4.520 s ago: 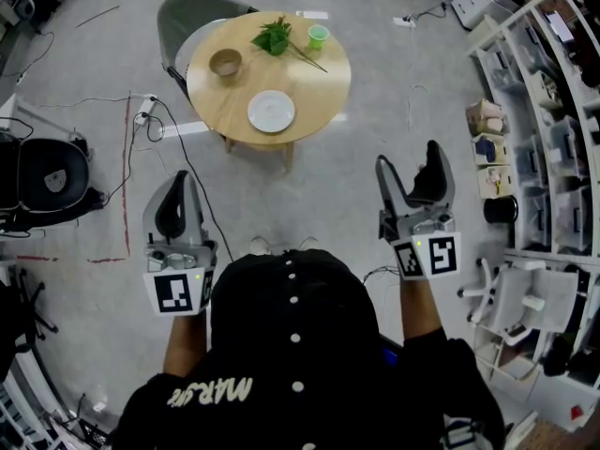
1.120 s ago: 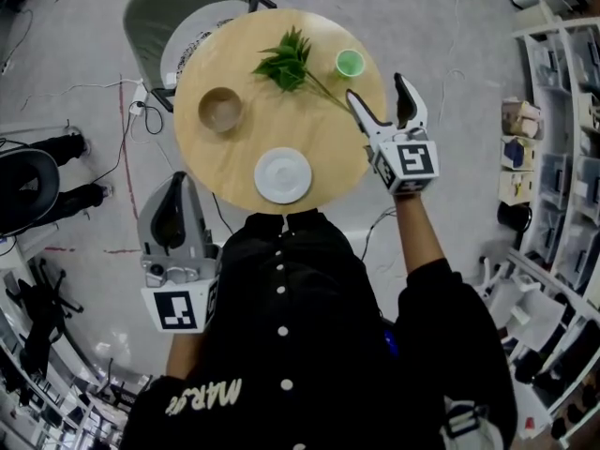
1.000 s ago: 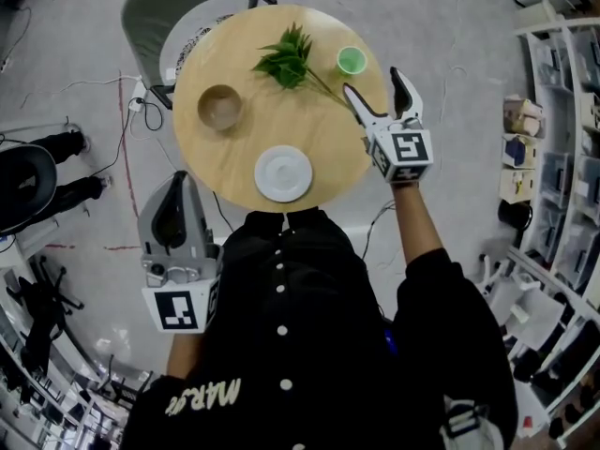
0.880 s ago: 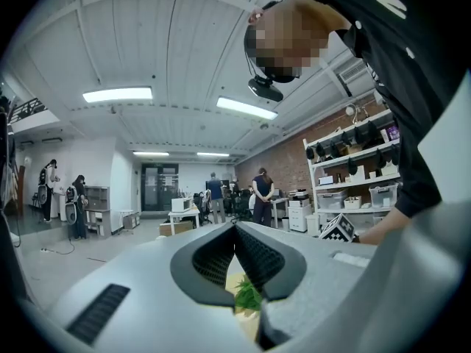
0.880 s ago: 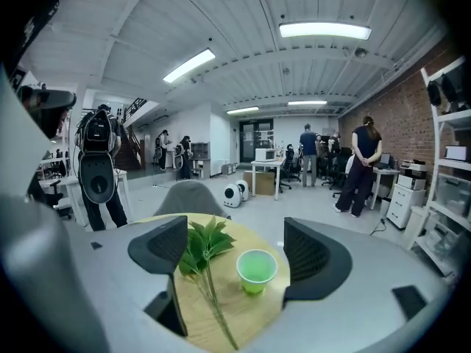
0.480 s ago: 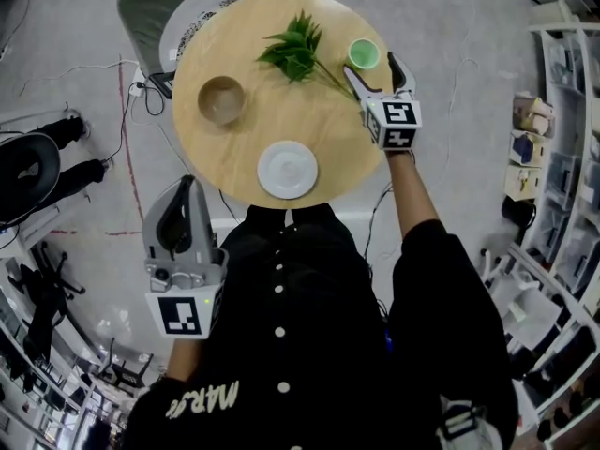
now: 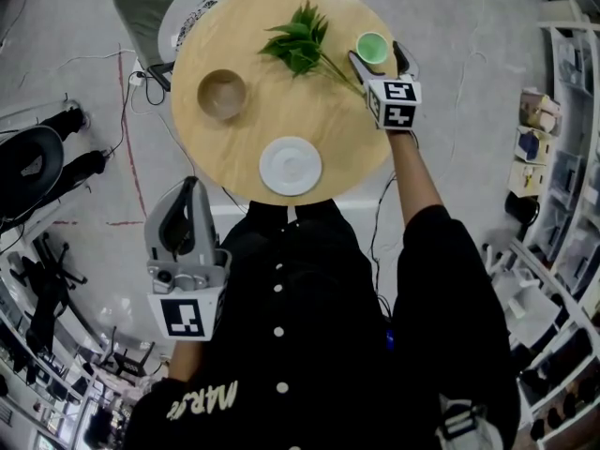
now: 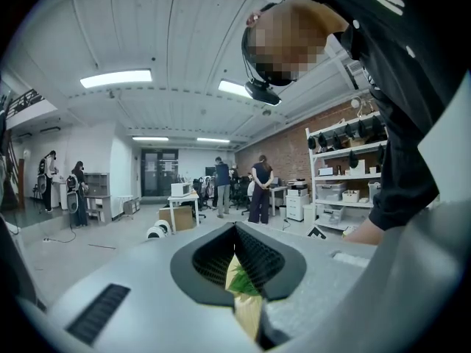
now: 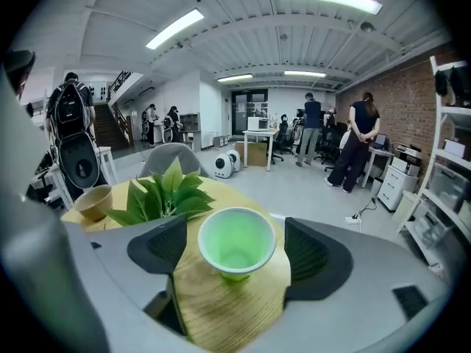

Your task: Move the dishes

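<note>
wooden table (image 7: 281, 101) is standing on open floor (image 7: 84, 17); right claw (image 7: 376, 53) is gaping around green cup (image 9: 237, 243) at its edge; left claw (image 7: 190, 187) is hanging closed.

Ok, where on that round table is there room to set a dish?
The table is bare in its middle, bordered by the wooden bowl, leafy sprig and white plate, and along the near right edge beside the plate. It is crowded far right, where the right tool straddles the green cup by the sprig's stem.

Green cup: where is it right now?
The green cup stands at the round wooden table's far right edge in the head view, right of the leafy sprig, between the right gripper's open jaws.
</note>
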Demonstrator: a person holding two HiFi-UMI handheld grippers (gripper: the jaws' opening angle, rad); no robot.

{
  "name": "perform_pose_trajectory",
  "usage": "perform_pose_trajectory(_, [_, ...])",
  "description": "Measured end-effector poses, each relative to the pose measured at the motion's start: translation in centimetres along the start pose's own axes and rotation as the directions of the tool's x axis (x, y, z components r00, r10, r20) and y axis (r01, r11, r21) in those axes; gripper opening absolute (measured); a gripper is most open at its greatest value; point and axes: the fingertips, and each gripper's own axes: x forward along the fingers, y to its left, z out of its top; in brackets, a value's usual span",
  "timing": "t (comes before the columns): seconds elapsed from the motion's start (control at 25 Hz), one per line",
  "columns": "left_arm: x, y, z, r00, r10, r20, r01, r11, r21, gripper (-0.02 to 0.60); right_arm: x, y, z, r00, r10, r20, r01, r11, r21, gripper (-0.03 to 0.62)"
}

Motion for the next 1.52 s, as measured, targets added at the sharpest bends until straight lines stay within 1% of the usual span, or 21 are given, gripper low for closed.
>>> perform_pose_trajectory(0.12, [0.2,0.2,-0.4,1.000,0.005,-0.011,-0.005,1.000,-0.003,0.003,0.9,-0.3,-0.7,1.000,-0.005,-0.022,0.005,1.000,-0.003,0.408])
perform_pose_trajectory(0.36, [0.5,0.5,-1.1,0.999,0.013,-0.029,-0.013,1.000,-0.004,0.003,2.1,-0.2,-0.8,1.000,0.003,-0.031,-0.003,1.000,0.004,0.402])
perform_pose_trajectory(0.48, [0.7,0.5,-1.3,0.999,0.010,-0.031,-0.010,1.000,-0.004,0.003,2.4,-0.2,-1.2,0.999,0.006,-0.045,-0.006,1.000,-0.001,0.391])
perform_pose_trajectory(0.56, [0.9,0.5,-1.4,0.999,0.009,-0.031,-0.009,1.000,-0.006,0.003,2.5,-0.3,-1.1,0.999,0.003,-0.045,-0.003,1.000,-0.003,0.367])
perform_pose_trajectory(0.68, [1.1,0.5,-1.4,0.999,0.008,-0.034,-0.008,1.000,-0.007,0.003,2.5,-0.4,-1.1,0.999,-0.005,-0.050,0.005,1.000,-0.005,0.371])
perform_pose_trajectory(1.04, [1.2,0.2,-1.0,1.000,0.000,-0.026,0.000,1.000,-0.006,0.003,1.4,-0.1,0.4,1.000,0.002,-0.023,-0.002,1.000,-0.020,0.371])
perform_pose_trajectory(1.28, [0.6,-0.2,-1.0,1.000,0.003,-0.013,-0.003,1.000,-0.006,0.003,-1.8,1.9,2.5,0.999,0.033,0.020,-0.032,0.999,-0.026,0.371])
perform_pose_trajectory(1.52, [-0.3,-0.7,-0.9,1.000,-0.003,0.005,0.003,1.000,0.005,0.003,-6.1,6.6,4.9,0.993,0.096,0.066,-0.093,0.995,-0.048,0.371])
